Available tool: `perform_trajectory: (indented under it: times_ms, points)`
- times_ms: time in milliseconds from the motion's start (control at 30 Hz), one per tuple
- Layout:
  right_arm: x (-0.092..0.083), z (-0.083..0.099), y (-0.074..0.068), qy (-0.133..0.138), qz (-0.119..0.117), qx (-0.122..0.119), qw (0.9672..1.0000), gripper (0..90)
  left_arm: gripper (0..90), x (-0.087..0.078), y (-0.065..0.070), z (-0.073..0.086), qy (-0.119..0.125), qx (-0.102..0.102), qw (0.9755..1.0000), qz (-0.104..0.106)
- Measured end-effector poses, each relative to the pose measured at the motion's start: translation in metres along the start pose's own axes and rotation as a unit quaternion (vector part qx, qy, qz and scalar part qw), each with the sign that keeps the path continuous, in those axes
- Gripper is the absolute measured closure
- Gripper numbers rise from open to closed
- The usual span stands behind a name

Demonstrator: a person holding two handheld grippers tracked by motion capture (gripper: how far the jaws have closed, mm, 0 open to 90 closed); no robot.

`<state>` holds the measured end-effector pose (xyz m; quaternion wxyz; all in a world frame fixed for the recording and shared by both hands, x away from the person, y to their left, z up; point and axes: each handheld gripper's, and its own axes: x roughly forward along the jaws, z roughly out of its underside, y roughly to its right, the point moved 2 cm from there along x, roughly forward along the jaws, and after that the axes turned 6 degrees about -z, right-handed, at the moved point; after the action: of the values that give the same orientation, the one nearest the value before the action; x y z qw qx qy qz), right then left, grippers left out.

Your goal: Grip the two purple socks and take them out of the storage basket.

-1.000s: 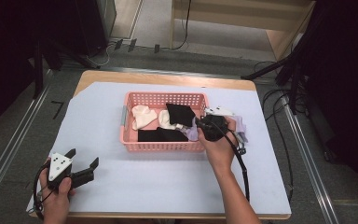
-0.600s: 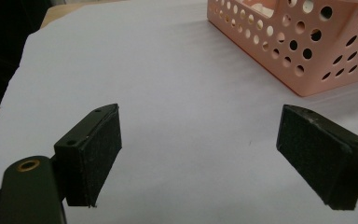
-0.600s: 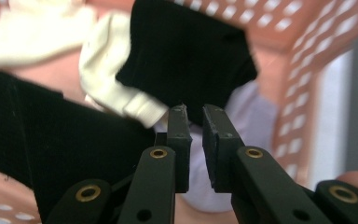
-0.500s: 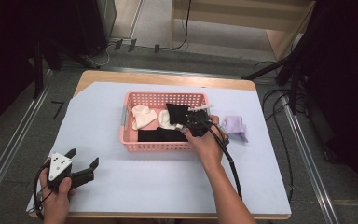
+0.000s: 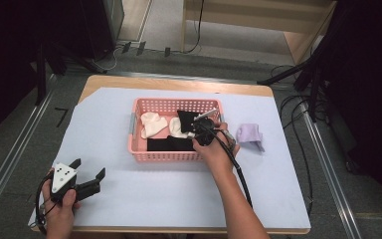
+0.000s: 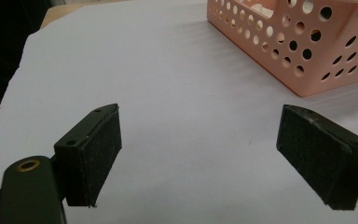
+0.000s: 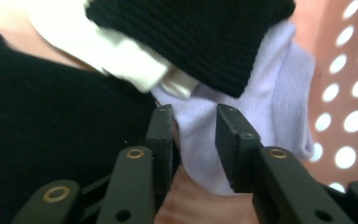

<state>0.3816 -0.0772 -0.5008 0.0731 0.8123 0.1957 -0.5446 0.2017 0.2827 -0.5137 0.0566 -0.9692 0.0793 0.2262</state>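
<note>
At the front left corner of the table (image 5: 104, 219), the left gripper (image 5: 87, 175) rests in the person's left hand (image 5: 58, 209) with its jaws spread wide and nothing between them; in the left gripper view they stand over bare white table cover (image 6: 168, 93), with a corner of the pink basket (image 6: 307, 42) well ahead.

The pink perforated basket sits near the middle of the table, towards its back edge. Inside it, from left to right, lie a cream sock (image 5: 152, 124), a black sock (image 5: 169, 144) along the front wall, and another black sock (image 5: 185, 119) lying on a cream one.

The right gripper (image 7: 194, 135) reaches into the basket's right end. Its jaws have just been opening and now stand a little apart, with a fold of a lilac sock (image 7: 261, 116) between the pads; whether they press on it cannot be told.

A second lilac sock (image 5: 250, 136) lies on the table just right of the basket.
</note>
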Motion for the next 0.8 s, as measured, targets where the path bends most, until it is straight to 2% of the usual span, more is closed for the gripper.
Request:
perform_trajectory:
  times_ms: [100, 167, 233, 300, 367, 433, 467, 500, 533, 567, 600, 633, 667, 700, 733, 800]
  points:
    - [0.001, -0.001, 0.001, -0.013, -0.005, 0.002, 0.9999, 78.6, 15.0, 0.0, 0.0, 0.0, 0.001, 0.0, 1.0, 0.0]
    - [0.001, 0.0, -0.001, -0.011, 0.005, -0.007, 0.9999, 86.5, 15.0, 0.0, 0.0, 0.0, 0.001, -0.002, 1.0, 0.0]
    - [-0.002, 0.001, 0.001, 0.017, -0.01, 0.007, 0.9998, 88.5, 15.0, 0.0, -0.001, 0.0, 0.001, -0.002, 1.0, 0.0]
    - [-0.005, 0.005, 0.002, 0.061, -0.035, 0.014, 0.9974, 88.9, 15.0, 0.0, -0.001, 0.0, 0.0, -0.002, 1.0, 0.001]
    - [-0.008, 0.008, 0.003, 0.097, -0.057, 0.003, 0.9937, 89.2, 15.0, 0.0, -0.001, 0.0, 0.0, -0.003, 1.0, 0.001]
    - [-0.011, 0.009, 0.005, 0.121, -0.076, 0.006, 0.9897, 89.2, 15.0, 0.0, -0.001, 0.0, 0.0, -0.004, 1.0, 0.002]
    - [-0.014, 0.01, 0.006, 0.139, -0.088, 0.002, 0.9864, 89.2, 15.0, 0.0, -0.001, 0.0, 0.0, -0.003, 1.0, 0.001]
    - [-0.014, 0.01, 0.006, 0.139, -0.088, 0.002, 0.9864, 89.2, 15.0, 0.0, -0.001, 0.0, 0.0, -0.003, 1.0, 0.001]
    - [-0.021, 0.01, 0.006, 0.175, -0.109, 0.002, 0.9785, 89.2, 15.0, 0.0, -0.001, 0.0, -0.002, -0.001, 1.0, 0.001]
    - [-0.024, 0.01, 0.006, 0.184, -0.115, 0.002, 0.9762, 89.2, 15.0, 0.0, -0.001, 0.0, -0.002, -0.001, 1.0, 0.001]
    - [-0.028, 0.01, 0.005, 0.194, -0.115, 0.0, 0.9743, 89.1, 15.0, 0.0, -0.001, 0.0, -0.003, -0.001, 1.0, 0.0]
    - [-0.031, 0.01, 0.004, 0.202, -0.101, -0.001, 0.9742, 89.1, 15.0, 0.0, -0.001, 0.0, -0.001, -0.001, 1.0, 0.0]
    - [-0.031, 0.01, 0.004, 0.202, -0.101, -0.001, 0.9742, 89.1, 15.0, 0.0, -0.001, 0.0, -0.001, -0.001, 1.0, 0.0]
    - [-0.036, 0.01, 0.005, 0.211, -0.101, 0.001, 0.9722, 89.1, 15.0, 0.0, 0.0, 0.0, -0.001, -0.002, 1.0, -0.001]
    - [-0.041, 0.01, 0.005, 0.224, -0.116, 0.008, 0.9677, 89.0, 15.0, 0.0, 0.0, 0.0, -0.001, -0.002, 1.0, 0.0]
    - [-0.048, 0.009, 0.004, 0.241, -0.12, 0.006, 0.9631, 89.0, 15.0, 0.0, 0.0, 0.0, -0.002, 0.0, 1.0, -0.001]
